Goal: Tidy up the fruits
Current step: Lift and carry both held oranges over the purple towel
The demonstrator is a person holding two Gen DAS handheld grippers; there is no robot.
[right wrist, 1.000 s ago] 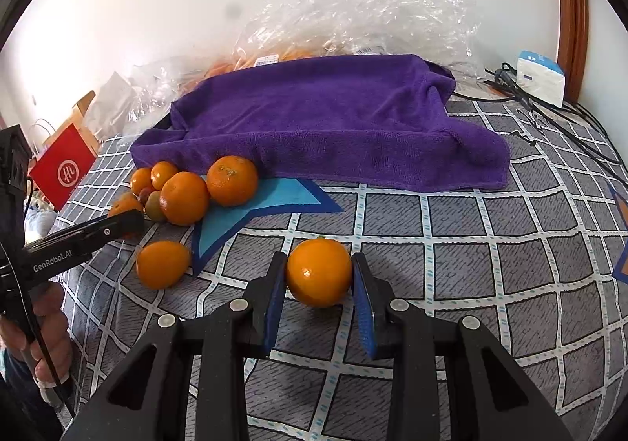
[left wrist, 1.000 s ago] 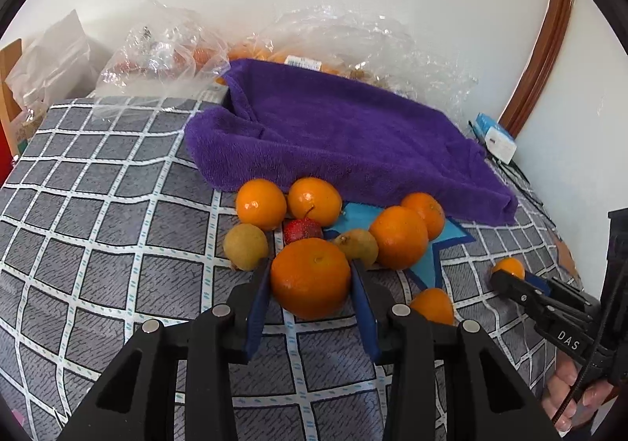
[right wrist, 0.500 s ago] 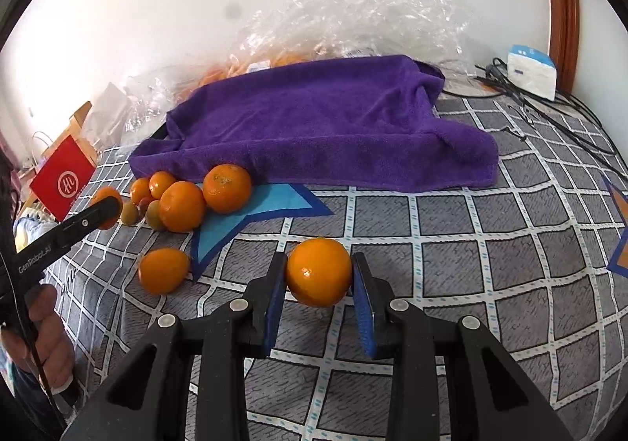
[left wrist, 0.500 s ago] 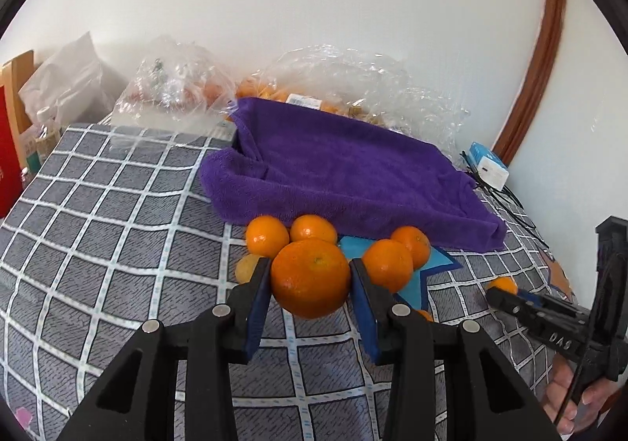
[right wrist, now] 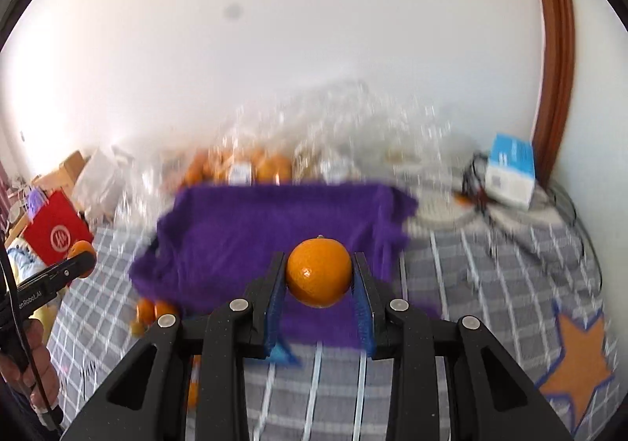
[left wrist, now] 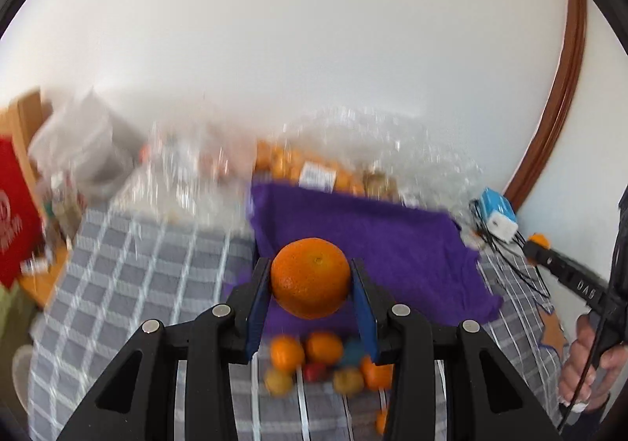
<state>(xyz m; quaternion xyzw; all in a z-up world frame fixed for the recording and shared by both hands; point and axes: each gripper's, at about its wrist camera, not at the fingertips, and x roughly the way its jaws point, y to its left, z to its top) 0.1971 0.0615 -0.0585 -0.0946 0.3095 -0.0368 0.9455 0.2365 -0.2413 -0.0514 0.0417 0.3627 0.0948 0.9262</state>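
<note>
My left gripper (left wrist: pixel 311 286) is shut on a large orange (left wrist: pixel 310 277) and holds it in the air in front of the purple towel (left wrist: pixel 400 245). My right gripper (right wrist: pixel 318 278) is shut on a smaller orange (right wrist: pixel 318 272), also lifted in front of the purple towel (right wrist: pixel 243 229). A pile of loose fruit (left wrist: pixel 314 358) lies on the checked cloth below the left gripper: oranges, yellowish fruits and a red one. The right gripper shows at the right edge of the left wrist view (left wrist: pixel 537 245). The left gripper shows at the left edge of the right wrist view (right wrist: pixel 80 252). Both views are blurred.
Clear plastic bags of fruit (right wrist: pixel 251 166) lie behind the towel against the wall. A blue and white box (right wrist: pixel 510 174) with cables sits at the back right. A red bag (right wrist: pixel 55 237) stands at the left. An orange star (right wrist: pixel 577 358) marks the cloth.
Both grippers have risen off the cloth with their oranges and moved toward the purple towel. The fruit pile now lies below the left gripper.
</note>
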